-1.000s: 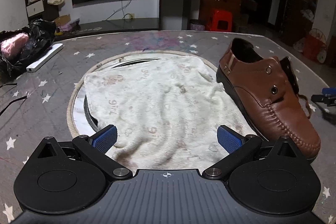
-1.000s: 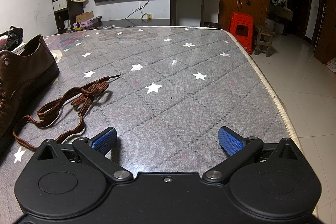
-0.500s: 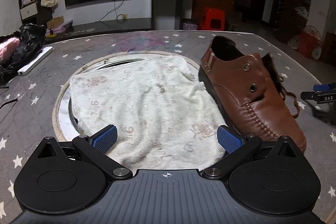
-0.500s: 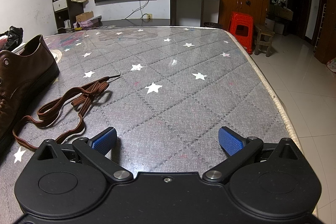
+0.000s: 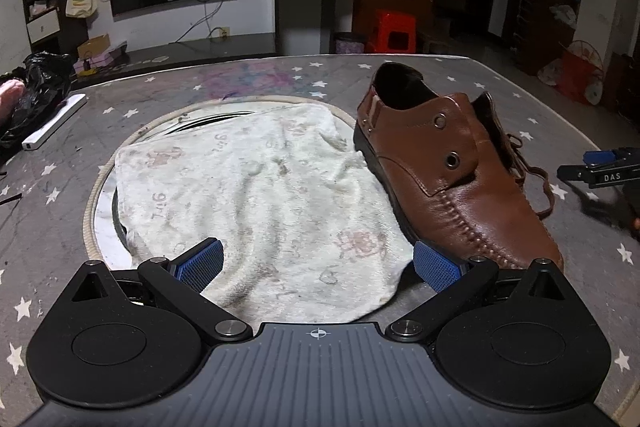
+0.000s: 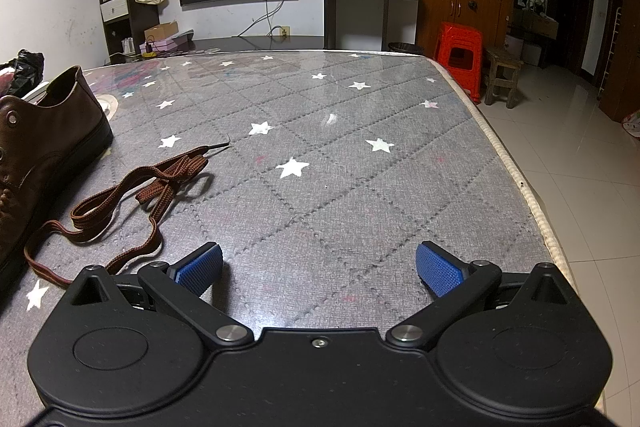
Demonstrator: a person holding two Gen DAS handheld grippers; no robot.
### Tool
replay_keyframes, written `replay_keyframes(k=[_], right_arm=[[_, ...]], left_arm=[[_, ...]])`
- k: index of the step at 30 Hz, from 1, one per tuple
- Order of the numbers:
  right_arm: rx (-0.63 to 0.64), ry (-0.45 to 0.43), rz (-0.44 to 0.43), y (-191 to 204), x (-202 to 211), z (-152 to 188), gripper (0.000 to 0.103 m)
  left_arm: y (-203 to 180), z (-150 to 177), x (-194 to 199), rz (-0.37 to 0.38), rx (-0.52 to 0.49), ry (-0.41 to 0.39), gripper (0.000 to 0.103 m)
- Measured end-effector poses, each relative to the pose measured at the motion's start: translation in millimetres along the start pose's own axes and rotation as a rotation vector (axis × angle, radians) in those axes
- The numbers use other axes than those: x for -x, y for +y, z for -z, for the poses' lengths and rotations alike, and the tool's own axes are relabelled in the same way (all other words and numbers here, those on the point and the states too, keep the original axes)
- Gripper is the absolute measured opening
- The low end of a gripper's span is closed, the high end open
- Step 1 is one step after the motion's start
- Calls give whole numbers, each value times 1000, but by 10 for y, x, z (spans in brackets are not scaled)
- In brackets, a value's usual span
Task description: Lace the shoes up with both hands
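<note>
While the left hand-held gripper [image 5: 318, 265] swings rightward, the view tells the story: a second ago the brown shoe [image 5: 452, 163] sat at the right margin of the left wrist picture, and now it has slid in toward the middle and looms larger, so this gripper has turned and closed in on it. Far left, a black bag [image 5: 36, 95] and a white bar [image 5: 54, 123] lie at the edge of the star-print mattress [image 6: 360, 187]; next comes the crumpled white towel [image 5: 256, 195], spread over a round opening, with the left gripper's blue pads wide apart above its near edge, holding nothing. Right of the towel the shoe stands upright on its sole, toe toward the camera, and the two eyelets on its near flap show bare metal, no lace through them. Beyond the shoe's far side the brown shoelace [image 6: 132, 199] lies in a loose tangle on the mattress, just beside the sole, though whether an end is threaded on the hidden flap I cannot tell. Furthest right, the right hand-held gripper [image 6: 320, 267] has not budged across the second, jaws spread wide and empty, the lace lying ahead and to its left. My read: the left is lining up on the shoe, the right is well placed for the lace.
</note>
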State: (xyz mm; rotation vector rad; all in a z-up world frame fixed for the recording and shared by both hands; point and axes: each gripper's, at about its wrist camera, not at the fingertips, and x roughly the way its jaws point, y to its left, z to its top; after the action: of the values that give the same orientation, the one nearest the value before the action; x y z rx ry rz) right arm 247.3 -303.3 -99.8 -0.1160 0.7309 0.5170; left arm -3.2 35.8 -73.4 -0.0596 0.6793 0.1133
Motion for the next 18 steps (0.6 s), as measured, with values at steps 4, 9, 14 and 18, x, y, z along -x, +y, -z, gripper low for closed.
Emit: replay_keyframes(k=[4, 9, 14, 18], right_arm=[[0, 0, 0, -5, 2, 0, 103], [0, 0, 0, -2, 1, 0, 103], [0, 0, 0, -2, 0, 0, 103], [0, 0, 0, 0, -1, 0, 103]], left_arm=[[-23, -2, 1, 1, -4, 2, 102], [-41, 4, 21, 6, -8, 5, 102], [-56, 1, 9, 7, -11, 10, 102], [-64, 0, 4, 4, -13, 13, 102]])
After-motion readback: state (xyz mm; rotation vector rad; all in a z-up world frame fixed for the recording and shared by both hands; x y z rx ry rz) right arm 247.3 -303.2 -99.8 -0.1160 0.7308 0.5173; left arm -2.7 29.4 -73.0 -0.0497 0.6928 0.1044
